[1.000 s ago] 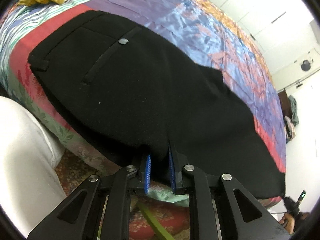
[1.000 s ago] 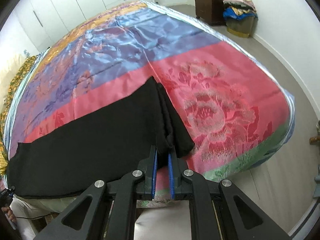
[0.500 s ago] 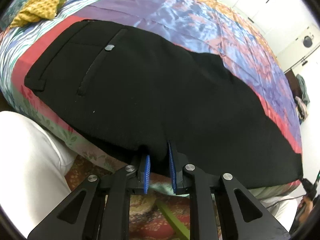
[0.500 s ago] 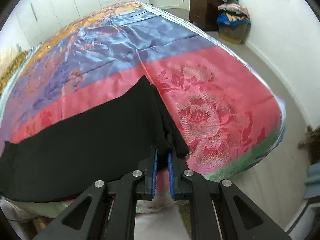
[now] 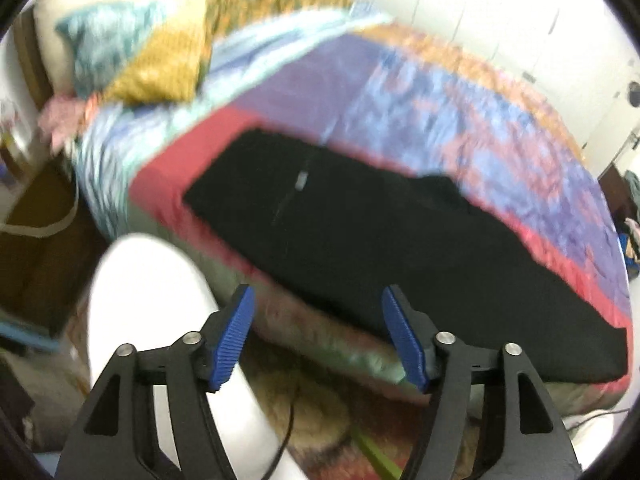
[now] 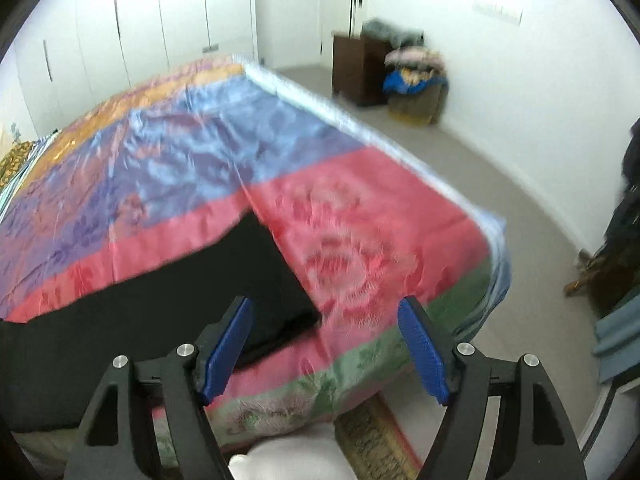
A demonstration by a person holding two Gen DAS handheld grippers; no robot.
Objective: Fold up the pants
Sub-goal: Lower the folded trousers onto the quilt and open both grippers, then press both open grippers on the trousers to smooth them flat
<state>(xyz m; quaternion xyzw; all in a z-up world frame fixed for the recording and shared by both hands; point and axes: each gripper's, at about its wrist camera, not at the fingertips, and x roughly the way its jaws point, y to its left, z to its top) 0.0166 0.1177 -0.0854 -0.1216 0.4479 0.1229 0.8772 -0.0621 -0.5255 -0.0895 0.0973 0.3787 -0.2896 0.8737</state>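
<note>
Black pants [image 5: 360,232] lie flat along the near edge of a bed covered by a colourful satin quilt [image 5: 420,96]. The waistband end with a small grey button [image 5: 301,179] is at the left in the left wrist view. Their leg end [image 6: 272,292] shows in the right wrist view. My left gripper [image 5: 318,336] is lifted off the near edge of the pants, jaws opening with nothing between them. My right gripper [image 6: 324,348] hovers above the leg end, jaws also opening and empty. Both views are blurred by motion.
A yellow and teal pillow pile [image 5: 160,56] sits at the head of the bed. A person's white-clad leg [image 5: 160,320] stands close to the bedside. A dark cabinet [image 6: 360,68] with heaped clothes [image 6: 416,80] stands in the far corner. Grey floor [image 6: 500,184] runs beyond the bed.
Both grippers were shut on the near edge of the pants. They have let go, spread wide and lifted up and back. The pants now lie flat on the quilt.
</note>
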